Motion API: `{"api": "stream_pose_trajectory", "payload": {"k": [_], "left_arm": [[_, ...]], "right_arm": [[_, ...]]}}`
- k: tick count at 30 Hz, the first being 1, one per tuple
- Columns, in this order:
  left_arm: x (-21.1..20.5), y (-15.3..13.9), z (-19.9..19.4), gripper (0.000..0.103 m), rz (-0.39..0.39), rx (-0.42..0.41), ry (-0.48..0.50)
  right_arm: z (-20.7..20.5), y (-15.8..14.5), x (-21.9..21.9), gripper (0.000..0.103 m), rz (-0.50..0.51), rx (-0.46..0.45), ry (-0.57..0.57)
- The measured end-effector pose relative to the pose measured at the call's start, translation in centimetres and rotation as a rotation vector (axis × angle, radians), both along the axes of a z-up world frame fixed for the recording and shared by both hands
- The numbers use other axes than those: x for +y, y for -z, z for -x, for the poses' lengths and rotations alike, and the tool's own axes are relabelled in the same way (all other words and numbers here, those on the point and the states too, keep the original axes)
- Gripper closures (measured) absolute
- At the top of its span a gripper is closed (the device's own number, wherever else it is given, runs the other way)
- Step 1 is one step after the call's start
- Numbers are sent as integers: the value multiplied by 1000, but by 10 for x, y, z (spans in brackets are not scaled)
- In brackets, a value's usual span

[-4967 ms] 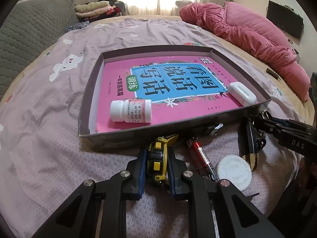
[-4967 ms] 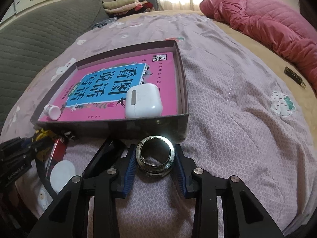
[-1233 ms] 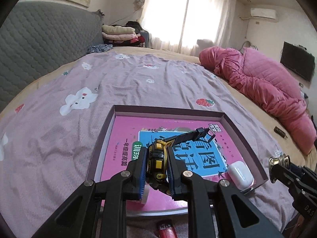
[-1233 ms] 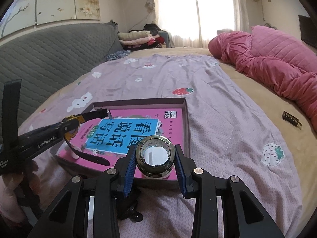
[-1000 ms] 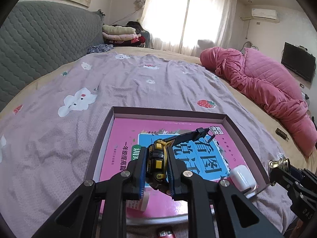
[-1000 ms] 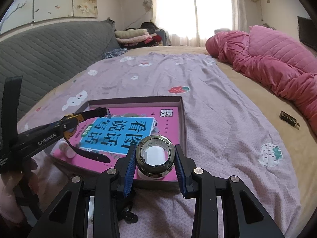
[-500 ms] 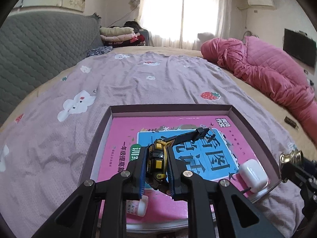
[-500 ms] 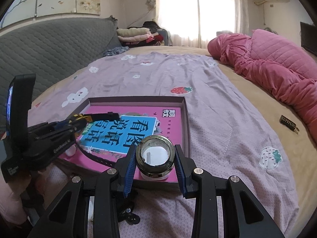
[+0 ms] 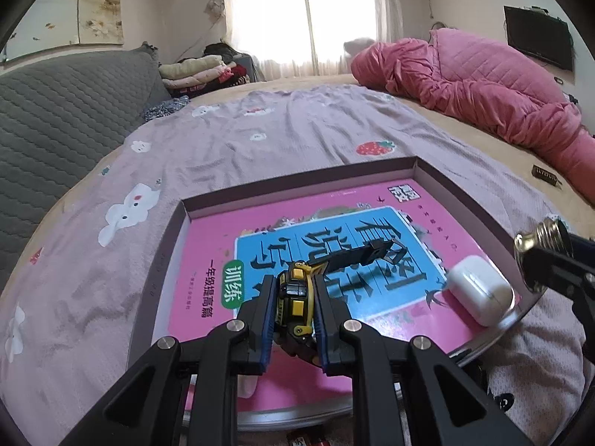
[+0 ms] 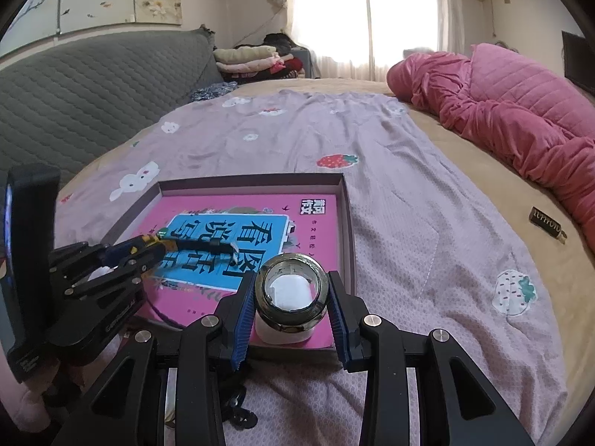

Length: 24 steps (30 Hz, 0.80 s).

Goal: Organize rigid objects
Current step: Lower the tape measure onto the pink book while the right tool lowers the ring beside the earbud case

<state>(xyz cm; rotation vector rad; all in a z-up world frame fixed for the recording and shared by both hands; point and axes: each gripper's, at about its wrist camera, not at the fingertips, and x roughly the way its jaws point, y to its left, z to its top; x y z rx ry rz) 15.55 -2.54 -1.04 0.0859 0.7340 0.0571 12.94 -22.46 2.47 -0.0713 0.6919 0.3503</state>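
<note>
Nearest the left wrist camera, the left gripper (image 9: pixel 295 306) was seen clamped on a yellow-and-black watch (image 9: pixel 295 293), held above the near part of the shallow box (image 9: pixel 461 197), its black strap (image 9: pixel 357 254) reaching forward over the pink book (image 9: pixel 208 245) that lined the box floor. A white rounded object (image 9: pixel 247 386) — possibly a bottle, largely hidden behind the fingers — lay beneath. The right gripper (image 10: pixel 292 299) was clenched on a shiny metal ring (image 10: pixel 292 288), poised over the box's near right corner, directly above a white earbud case (image 9: pixel 478 290) resting on the book. Beyond the box, a lilac sheet (image 10: pixel 390 186) with strawberry prints was spread across the bed, a small dark bar-shaped item (image 10: pixel 548 223) lying well apart at the right — near a heaped pink quilt (image 10: pixel 520 104). Folded clothes (image 10: pixel 253 59) were stacked by the bright window.
</note>
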Motion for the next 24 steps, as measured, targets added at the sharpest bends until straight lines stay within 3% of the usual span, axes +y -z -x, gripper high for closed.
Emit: {"api": "stream_pose_trajectory", "payload": {"k": [9,24], "left_arm": [[-5,0,4,84,-24,0,26],[9,-1,2,84,21,20,18]], "right_arm": [[-7,9,-4,66,-1,41,17],[-13,20,-5,66,-14,84,17]]}}
